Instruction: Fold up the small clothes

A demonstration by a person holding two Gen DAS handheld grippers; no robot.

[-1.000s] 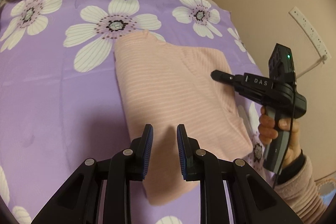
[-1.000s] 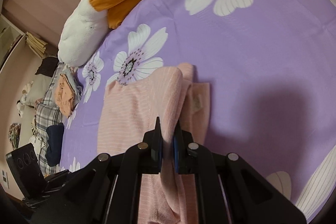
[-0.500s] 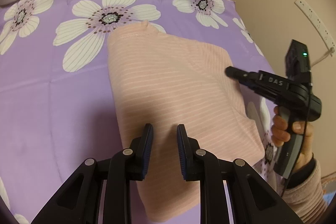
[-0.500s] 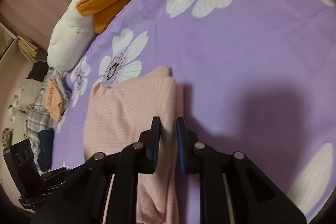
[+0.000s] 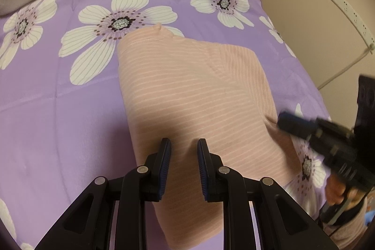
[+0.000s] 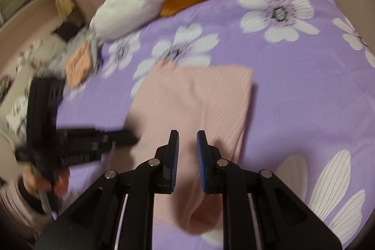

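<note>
The folded pink garment (image 5: 194, 95) lies flat on the purple flowered bedspread (image 5: 58, 123) beneath both tongs — left gripper (image 5: 184, 144) and right gripper (image 6: 187, 136) hover slightly parted (nothing pinched).

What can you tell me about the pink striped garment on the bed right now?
The pink garment is a soft knit with thin pale stripes, folded into a rough rectangle and lying flat on the purple flowered bedspread. A stitched hem runs along its far edge, and one rounded fold lies at its near end. Neither set of tongs, left or right, grips it; both sit above it with a gap between the pads.
</note>
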